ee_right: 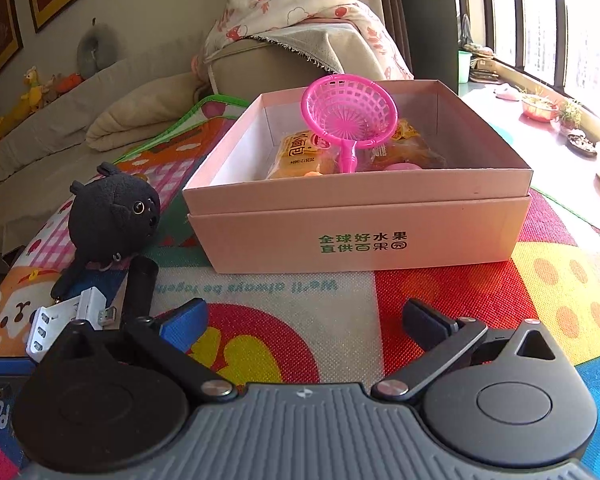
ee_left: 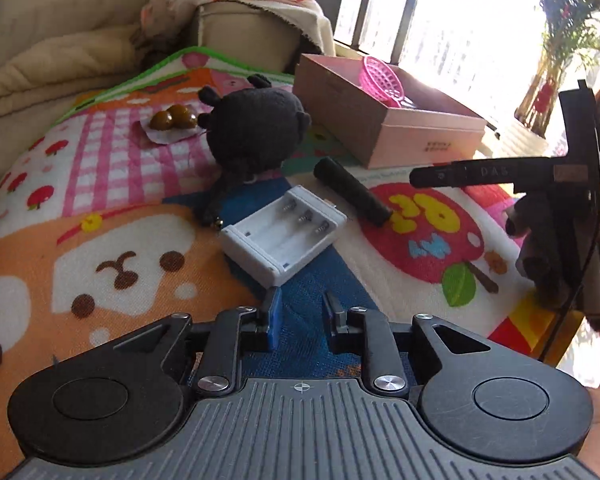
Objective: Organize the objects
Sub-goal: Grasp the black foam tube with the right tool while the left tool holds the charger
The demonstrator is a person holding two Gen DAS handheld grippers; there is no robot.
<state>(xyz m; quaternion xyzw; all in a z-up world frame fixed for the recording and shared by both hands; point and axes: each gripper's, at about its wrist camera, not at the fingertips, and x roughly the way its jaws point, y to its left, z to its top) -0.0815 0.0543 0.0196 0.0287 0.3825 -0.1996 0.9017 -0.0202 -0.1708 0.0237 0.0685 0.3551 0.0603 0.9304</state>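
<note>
Both claws are apart and hold nothing: the left claw [ee_left: 300,316] hovers just before the white battery case [ee_left: 284,234], and the right claw [ee_right: 306,330] faces the pink box [ee_right: 360,236]. The black plush toy [ee_left: 254,132] and black tube [ee_left: 352,192] lie on the colourful mat [ee_left: 140,216] near the box, which holds a pink strainer [ee_right: 348,110] and snack packets [ee_right: 300,152].

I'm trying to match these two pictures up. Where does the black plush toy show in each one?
Left wrist view: the black plush toy sits upper centre, seen from behind, just beyond the white battery case.
Right wrist view: it sits at the left edge, facing the camera.
Shared landmark: the pink box, to the toy's right in both views.
</note>
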